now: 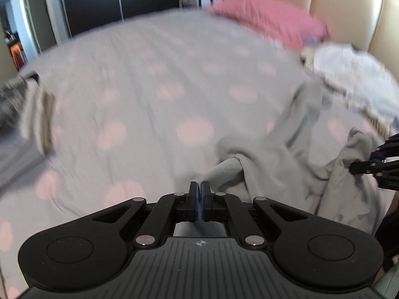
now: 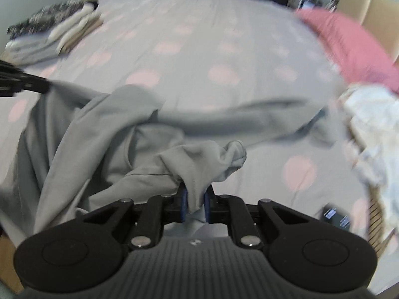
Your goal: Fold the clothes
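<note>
A grey long-sleeved garment (image 1: 279,154) lies crumpled on the near right part of the bed, held up at two points. My left gripper (image 1: 200,186) is shut on a thin edge of it. My right gripper (image 2: 195,194) is shut on a bunched fold of the same garment (image 2: 112,137), which drapes off to the left; one sleeve (image 2: 249,117) stretches right across the bed. The right gripper shows at the right edge of the left wrist view (image 1: 374,165), the left gripper at the left edge of the right wrist view (image 2: 25,83).
The bed has a grey sheet with pink dots (image 1: 149,87). A pink pillow (image 1: 269,17) lies at the head. A heap of white clothes (image 2: 374,129) sits on the right. Folded clothes (image 2: 62,30) are stacked at the far left. A dark label (image 2: 336,215) lies near the right.
</note>
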{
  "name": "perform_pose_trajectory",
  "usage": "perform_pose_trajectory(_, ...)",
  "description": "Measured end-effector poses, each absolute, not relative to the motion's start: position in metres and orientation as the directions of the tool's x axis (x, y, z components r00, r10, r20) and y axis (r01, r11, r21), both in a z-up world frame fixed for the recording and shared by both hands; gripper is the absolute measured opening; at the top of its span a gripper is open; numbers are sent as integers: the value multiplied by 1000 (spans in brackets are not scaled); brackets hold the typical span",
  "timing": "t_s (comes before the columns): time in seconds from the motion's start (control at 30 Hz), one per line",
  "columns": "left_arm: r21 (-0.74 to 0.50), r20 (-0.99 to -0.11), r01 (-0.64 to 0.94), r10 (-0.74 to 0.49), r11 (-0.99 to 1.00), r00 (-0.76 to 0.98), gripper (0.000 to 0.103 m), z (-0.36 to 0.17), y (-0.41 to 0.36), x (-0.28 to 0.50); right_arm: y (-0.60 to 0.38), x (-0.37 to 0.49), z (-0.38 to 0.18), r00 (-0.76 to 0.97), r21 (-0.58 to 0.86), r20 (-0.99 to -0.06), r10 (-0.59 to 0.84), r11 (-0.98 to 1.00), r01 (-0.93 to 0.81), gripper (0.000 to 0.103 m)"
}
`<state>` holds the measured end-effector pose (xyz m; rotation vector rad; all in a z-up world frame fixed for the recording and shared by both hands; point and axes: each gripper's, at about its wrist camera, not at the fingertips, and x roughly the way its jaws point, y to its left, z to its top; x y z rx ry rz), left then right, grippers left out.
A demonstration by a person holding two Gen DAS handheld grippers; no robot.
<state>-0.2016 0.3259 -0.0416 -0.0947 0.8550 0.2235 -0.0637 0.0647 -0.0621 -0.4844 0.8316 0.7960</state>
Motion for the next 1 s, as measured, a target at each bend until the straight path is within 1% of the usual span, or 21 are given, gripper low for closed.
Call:
perform_pose_trajectory(0.07, -34, -725, -254, 151, 967, 672, 0, -18, 332, -208, 65, -60, -40, 471, -107, -762, 444, 632, -768, 15)
perform_pose_trajectory(0.13, -55, -688, -277, 165, 959, 707, 0, 3, 334, -217, 68, -53, -14, 497, -108, -729, 471, 638, -762, 14)
perform_pose_trajectory(0.3, -30, -573, -317, 243, 948, 783, 0, 58, 334, -248, 85, -43, 57, 596, -177, -601, 533, 638, -749, 14)
perform_pose_trajectory(0.43, -23, -496, -364, 306, 931, 813, 0, 94, 337, -277, 96, -41, 108, 630, -174, -501, 593, 644, -745, 14)
perform_pose_trajectory(0.5, -23, -491, -363, 306, 931, 816, 0, 103, 335, -291, 101, -42, 123, 632, -178, -476, 611, 637, -750, 14)
perform_pose_trajectory(0.53, -25, -512, -350, 289, 936, 809, 0, 102, 333, -294, 104, -43, 127, 630, -184, -473, 616, 630, -754, 14)
perform_pose_trajectory(0.6, -27, -579, -323, 248, 946, 777, 0, 89, 326, -300, 113, -42, 121, 608, -196, -503, 614, 605, -772, 14)
perform_pose_trajectory(0.67, -29, -654, -290, 201, 957, 729, 0, 62, 316, -302, 112, -43, 102, 574, -194, -552, 605, 577, -794, 14)
perform_pose_trajectory(0.7, -33, -691, -271, 174, 962, 702, 0, 47, 310, -302, 114, -42, 88, 557, -189, -580, 594, 567, -802, 11)
perform_pose_trajectory(0.83, -59, -819, -191, 62, 980, 571, 0, -14, 285, -300, 110, -47, 30, 499, -188, -685, 530, 534, -825, 11)
perform_pose_trajectory(1.0, -69, -908, -51, -41, 996, 417, 0, -64, 252, -297, 91, -63, -28, 431, -184, -783, 449, 494, -850, 10)
